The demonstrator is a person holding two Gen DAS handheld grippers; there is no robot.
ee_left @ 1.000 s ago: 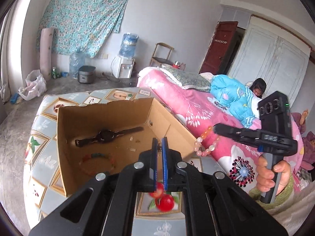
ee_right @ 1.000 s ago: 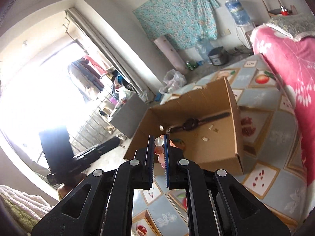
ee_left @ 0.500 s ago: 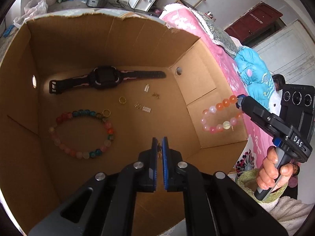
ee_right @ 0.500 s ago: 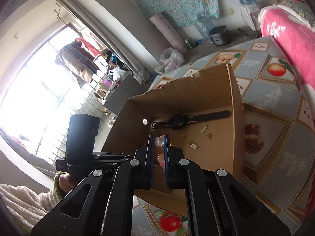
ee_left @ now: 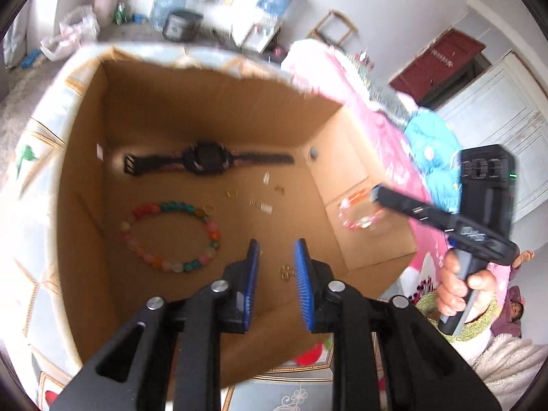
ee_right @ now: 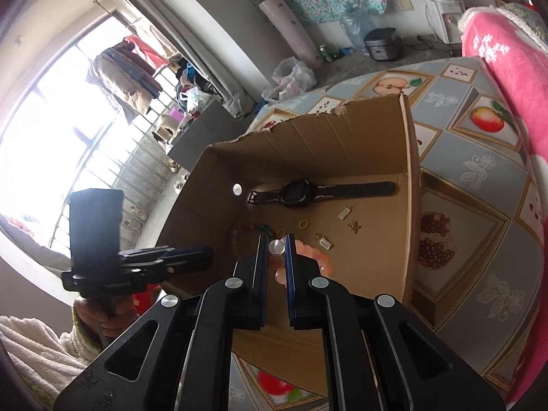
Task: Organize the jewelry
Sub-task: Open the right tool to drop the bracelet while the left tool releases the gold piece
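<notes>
The open brown cardboard box [ee_left: 212, 109] sits on a tablecloth printed with fruit panels [ee_right: 479, 185], and both tongs hang over its mouth. The left gripper [ee_left: 275, 251] points down into the box with its blue-padded jaws parted; they have just been opening, and nothing is pressed between them, though a small gold-coloured trinket [ee_left: 287, 271] lies on the box floor in the gap below. The right gripper [ee_right: 273, 251] is clenched on a bracelet of pale pink and orange beads [ee_right: 310, 255], one clear bead pinched between the pads and the rest of the loop hanging to the right, above the near part of the box (in the left wrist view this bracelet is only a blur beside the right-hand wall). On the floor of the box a black wristwatch with pink trim [ee_left: 205, 162] lies flat along the far wall, a multicoloured bead bracelet [ee_left: 171, 236] rests in a ring nearer the front, and a gold ring [ee_left: 232, 192] and a few small gold charms [ee_right: 344, 221] are scattered between them.
</notes>
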